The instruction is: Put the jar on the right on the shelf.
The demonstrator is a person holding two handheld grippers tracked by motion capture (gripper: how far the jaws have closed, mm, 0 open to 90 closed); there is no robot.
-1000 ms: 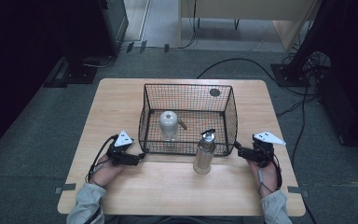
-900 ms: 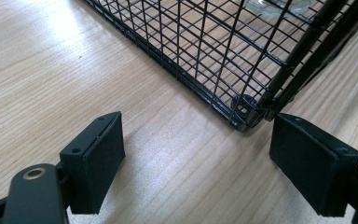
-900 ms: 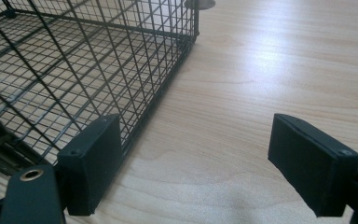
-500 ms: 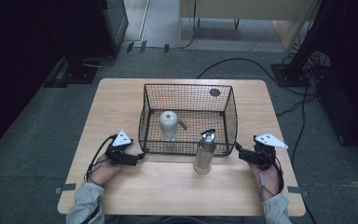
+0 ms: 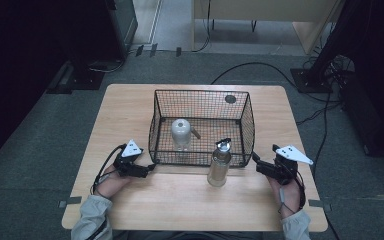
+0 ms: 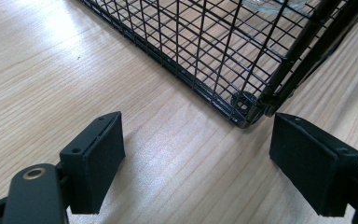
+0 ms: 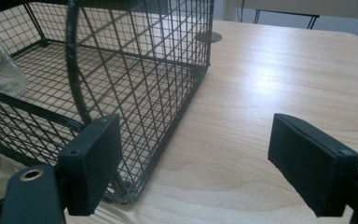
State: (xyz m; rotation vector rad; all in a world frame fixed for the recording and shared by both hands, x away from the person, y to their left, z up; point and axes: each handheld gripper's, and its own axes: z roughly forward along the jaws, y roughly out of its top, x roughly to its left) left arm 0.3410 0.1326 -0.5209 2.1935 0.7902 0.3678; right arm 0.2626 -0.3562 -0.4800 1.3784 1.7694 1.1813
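Observation:
A black wire basket [image 5: 202, 95] stands mid-table. Inside it sits a clear bottle with a white domed cap [image 5: 181, 131], with a small brown thing beside it. Outside, against the basket's near wall, stands a clear bottle with a metal top [image 5: 219, 164]. My left gripper [image 5: 150, 168] lies on the table at the basket's near left corner, open and empty; the left gripper view shows that corner [image 6: 248, 106] just ahead of my left gripper [image 6: 200, 154]. My right gripper [image 5: 256, 161] is open beside the basket's near right corner. In its own view the right gripper [image 7: 198, 154] has its left jaw against the mesh [image 7: 135, 88].
The wooden table [image 5: 130, 110] has bare room on both sides of the basket and along its near edge. A small dark round disc [image 5: 230, 99] lies on the table at the basket's far right. Cables and dark furniture stand on the floor beyond.
My right gripper has shifted slightly right and toward the near edge. The left gripper, the basket and both bottles have stayed put.

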